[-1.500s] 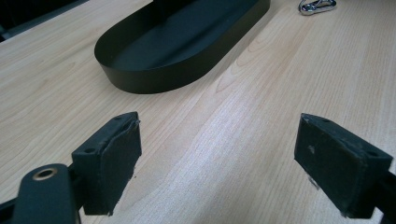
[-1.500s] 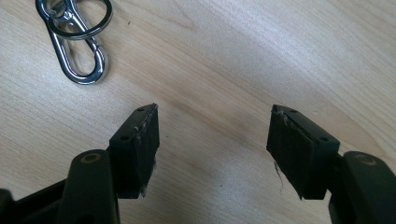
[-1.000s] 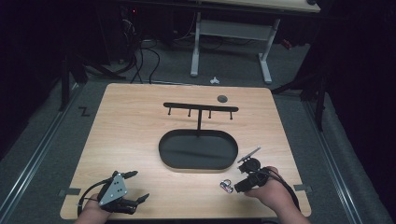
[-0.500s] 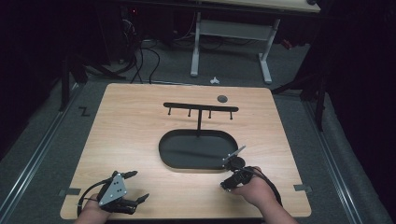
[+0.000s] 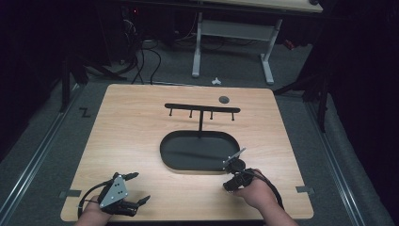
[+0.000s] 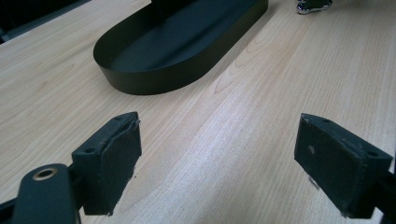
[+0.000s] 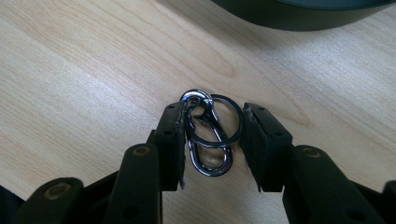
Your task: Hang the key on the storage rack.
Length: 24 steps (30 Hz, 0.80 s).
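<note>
Silver metal carabiner clip (image 7: 205, 140) with a dark key ring (image 7: 219, 122) through it: we see it lying on the light wooden worktop (image 5: 131, 141), just in front of the near rim of the black oval metal tray (image 5: 188, 155), toward that tray's right end. In the left gripper view the clip shows as a small shiny bit at the top edge (image 6: 312, 5).

Right hand-held gripper (image 7: 212, 140) is around it. Jaws are part closed with clip and ring between them; the left pad (image 7: 176, 140) looks to touch the clip, the right pad (image 7: 250, 140) sits just beside the ring. We cannot tell if it is actually clamped. In the high view that gripper (image 5: 231, 175) is in the person's right hand (image 5: 254, 188), pointing toward the tray.

A black T-shaped hook rack (image 5: 202, 109) stands from the tray's far side. A small dark round disc (image 5: 224, 99) lies near the worktop's far edge.

Left hand-held gripper (image 6: 217, 154) sits at the near left corner, well apart from the tray; jaws are wide apart, bare wood between them.
</note>
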Tool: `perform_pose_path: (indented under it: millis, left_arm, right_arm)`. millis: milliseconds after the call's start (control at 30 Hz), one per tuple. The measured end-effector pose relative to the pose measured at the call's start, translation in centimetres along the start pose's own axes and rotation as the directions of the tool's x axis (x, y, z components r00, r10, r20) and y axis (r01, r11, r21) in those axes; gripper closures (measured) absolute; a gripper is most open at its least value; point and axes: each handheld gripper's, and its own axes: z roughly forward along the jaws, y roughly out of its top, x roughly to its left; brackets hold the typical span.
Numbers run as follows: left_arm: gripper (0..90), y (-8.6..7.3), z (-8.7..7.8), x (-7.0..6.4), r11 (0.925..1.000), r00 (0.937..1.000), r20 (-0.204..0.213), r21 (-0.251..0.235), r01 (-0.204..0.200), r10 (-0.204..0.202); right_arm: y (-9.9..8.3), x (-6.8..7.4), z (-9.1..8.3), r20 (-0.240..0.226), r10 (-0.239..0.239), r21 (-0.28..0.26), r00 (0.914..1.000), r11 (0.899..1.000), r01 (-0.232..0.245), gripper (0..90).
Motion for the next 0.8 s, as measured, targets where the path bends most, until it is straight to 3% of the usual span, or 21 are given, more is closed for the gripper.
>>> perform_pose_path:
  millis: [467, 800]
  left_arm:
    - [15.3, 0.00, -0.02, 0.02, 1.0000, 1.0000, -0.001, 0.000, 0.000, 0.000]
    - [15.3, 0.01, -0.04, 0.00, 1.0000, 1.0000, -0.001, 0.000, -0.001, 0.001]
  right_arm:
    - [0.34, 0.31, -0.46, 0.002, -0.039, -0.025, 0.9993, 0.999, 0.039, 60.6]
    - [0.60, 0.62, -0.57, 0.012, -0.054, -0.046, 0.9985, 0.997, 0.054, 65.4]
